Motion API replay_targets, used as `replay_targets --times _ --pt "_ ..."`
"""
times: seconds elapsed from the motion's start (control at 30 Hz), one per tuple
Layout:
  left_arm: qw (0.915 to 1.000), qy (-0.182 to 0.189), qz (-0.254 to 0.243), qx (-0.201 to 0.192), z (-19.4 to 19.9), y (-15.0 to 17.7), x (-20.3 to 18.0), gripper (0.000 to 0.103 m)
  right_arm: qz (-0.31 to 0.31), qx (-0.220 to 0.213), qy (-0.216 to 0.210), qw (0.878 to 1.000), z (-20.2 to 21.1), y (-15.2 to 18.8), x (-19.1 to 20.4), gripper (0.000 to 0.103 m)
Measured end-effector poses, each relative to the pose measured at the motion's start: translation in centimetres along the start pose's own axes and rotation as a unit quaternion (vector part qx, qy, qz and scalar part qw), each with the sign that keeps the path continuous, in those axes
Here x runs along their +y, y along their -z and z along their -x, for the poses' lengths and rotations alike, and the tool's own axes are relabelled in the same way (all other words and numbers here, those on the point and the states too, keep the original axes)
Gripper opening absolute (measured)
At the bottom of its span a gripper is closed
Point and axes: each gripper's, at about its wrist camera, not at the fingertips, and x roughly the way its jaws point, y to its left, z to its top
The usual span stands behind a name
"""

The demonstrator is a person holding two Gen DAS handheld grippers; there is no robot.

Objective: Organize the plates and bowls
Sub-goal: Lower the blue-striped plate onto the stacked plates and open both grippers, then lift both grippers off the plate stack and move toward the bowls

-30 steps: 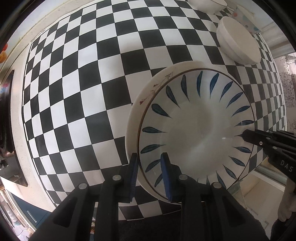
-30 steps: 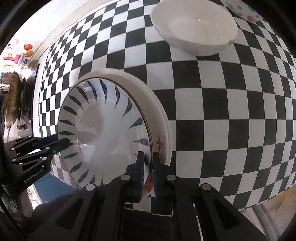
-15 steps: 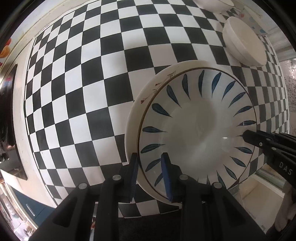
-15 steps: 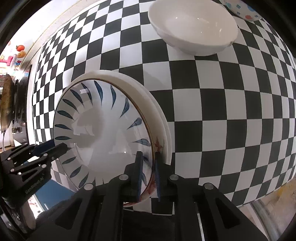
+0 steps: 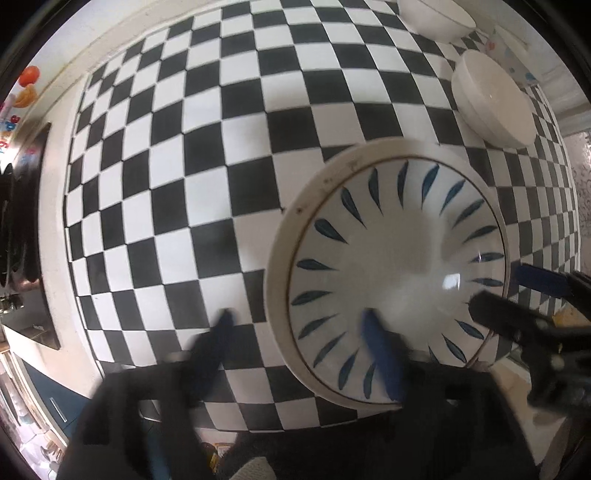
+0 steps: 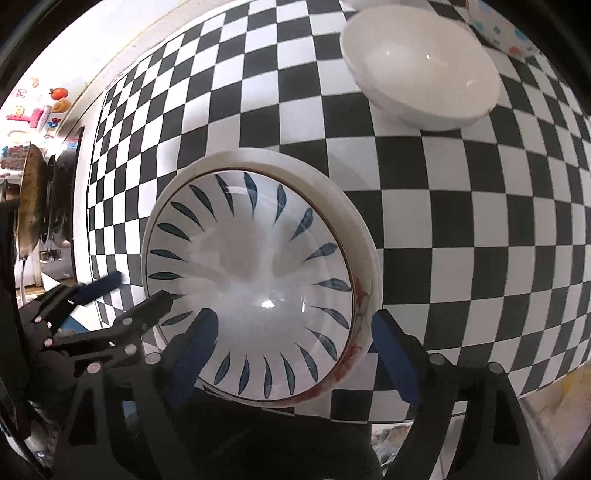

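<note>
A white plate with blue leaf marks (image 5: 399, 273) (image 6: 251, 280) lies stacked on a larger white plate (image 5: 280, 266) (image 6: 364, 236) on the checkered table. My left gripper (image 5: 299, 332) is open, its fingers astride the stack's near-left rim without gripping. My right gripper (image 6: 291, 332) is open too, its fingers either side of the stack's near-right rim. Each gripper shows at the edge of the other's view. A plain white bowl (image 5: 493, 107) (image 6: 421, 66) stands behind the stack.
Another white bowl (image 5: 436, 14) and a dotted bowl (image 6: 502, 29) stand at the far right. The checkered table (image 5: 184, 166) (image 6: 480, 240) stretches left and back. Pans (image 6: 29, 206) hang at the left. The table's front edge is just under the stack.
Both grippers were shut on the stack's rim and have opened wide, letting it go. The stack now rests on the table.
</note>
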Motion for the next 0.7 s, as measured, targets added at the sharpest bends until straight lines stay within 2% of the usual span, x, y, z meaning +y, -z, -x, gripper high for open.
replay_targets --times 0.17,0.3,0.47,0.7 --pt "0.9996 0.006 0.019 -0.019 0.9 0.2 0.6 0.083 0.012 -0.016 0.033 0.999 1.2 0.7 0.7 0.09" --pt "0.9987 0.013 0.036 -0.034 2.4 1.0 1.3 0.083 0.014 -0.031 0.038 0.999 2.8 1.4 1.0 0.09" --pt "0.997 0.013 0.039 -0.066 7.1 2.9 1.5 0.083 0.02 -0.062 0.045 0.997 7.1 2.9 1.8 0.09" --pt "0.9915 0.01 0.033 -0.126 15.9 5.7 1.0 0.084 0.025 -0.126 0.047 0.991 15.6 5.8 3.4 0.09"
